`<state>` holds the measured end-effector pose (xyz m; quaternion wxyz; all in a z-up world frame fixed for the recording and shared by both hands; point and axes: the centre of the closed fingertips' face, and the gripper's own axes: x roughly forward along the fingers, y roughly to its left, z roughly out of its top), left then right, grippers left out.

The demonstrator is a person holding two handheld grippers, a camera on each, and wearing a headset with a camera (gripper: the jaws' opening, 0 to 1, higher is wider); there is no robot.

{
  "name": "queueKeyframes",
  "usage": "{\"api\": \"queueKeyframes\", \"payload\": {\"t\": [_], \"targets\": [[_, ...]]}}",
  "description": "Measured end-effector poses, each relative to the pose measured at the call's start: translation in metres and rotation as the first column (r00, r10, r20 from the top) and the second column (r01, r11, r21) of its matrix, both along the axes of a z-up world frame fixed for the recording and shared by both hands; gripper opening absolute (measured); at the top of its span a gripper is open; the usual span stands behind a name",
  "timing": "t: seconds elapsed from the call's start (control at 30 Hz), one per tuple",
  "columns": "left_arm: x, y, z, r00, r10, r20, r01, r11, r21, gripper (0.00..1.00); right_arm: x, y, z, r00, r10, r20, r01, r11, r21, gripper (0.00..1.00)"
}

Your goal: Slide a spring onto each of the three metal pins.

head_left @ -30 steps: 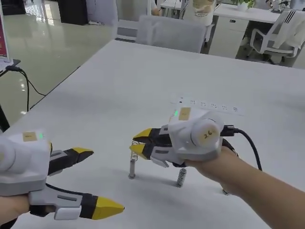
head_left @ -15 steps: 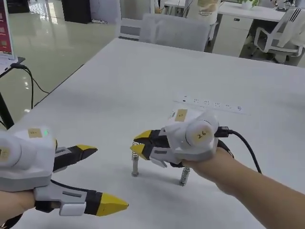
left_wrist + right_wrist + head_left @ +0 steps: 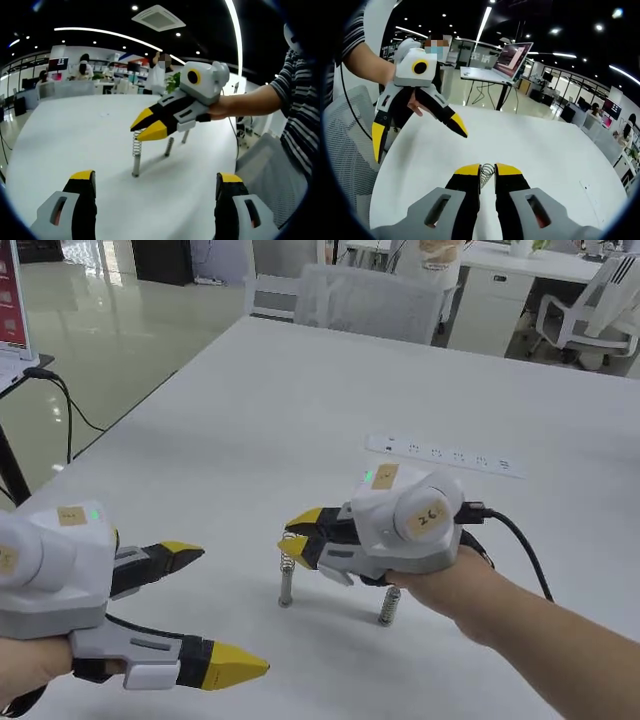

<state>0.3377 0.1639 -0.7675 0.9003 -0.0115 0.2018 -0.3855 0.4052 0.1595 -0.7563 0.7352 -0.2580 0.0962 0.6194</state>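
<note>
My right gripper is shut on a small metal spring at the top of an upright metal pin on the white table. In the left gripper view the spring sits over the upper end of the pin, under the right gripper. Between the right gripper's shut jaws the spring shows. A second pin carries a spring beside my right hand. My left gripper hangs open at the lower left, holding nothing.
A white power strip lies further back on the table. A black cable runs from the right gripper. A grey chair stands at the far edge. Two more pins stand behind the first.
The held spring has turned more upright and sits in line over the pin's top. My left gripper has stayed open in about the same place; the head camera has shifted slightly.
</note>
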Motion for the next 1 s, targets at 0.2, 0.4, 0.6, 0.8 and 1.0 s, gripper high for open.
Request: {"api": "queueKeyframes", "payload": {"t": [0.2,0.4,0.6,0.8,1.0], "targets": [[0.0,0.001,-0.003,1.0,0.001,-0.005,-0.001,1.0,0.002,0.97,-0.002,-0.003,-0.004,1.0,0.006,-0.008,-0.006,1.0,-0.013,0.07],[0.0,0.0,-0.003,1.0,0.002,-0.004,-0.002,1.0,0.0,0.97,-0.003,0.001,-0.012,1.0,0.007,-0.015,-0.007,1.0,-0.024,0.07],[-0.002,0.0,-0.005,1.0,0.002,-0.008,-0.002,1.0,0.002,0.97,-0.004,0.001,-0.03,1.0,-0.007,-0.023,0.006,0.998,-0.064,0.08],[-0.001,0.001,-0.005,1.0,0.011,-0.008,-0.011,1.0,-0.001,0.96,-0.006,0.0,-0.047,0.999,-0.01,-0.038,0.006,0.995,-0.097,0.08],[0.0,0.0,-0.006,1.0,0.011,-0.008,-0.011,1.0,-0.006,0.96,-0.01,0.001,-0.058,0.999,0.001,-0.037,-0.005,0.993,-0.121,0.08]]}}
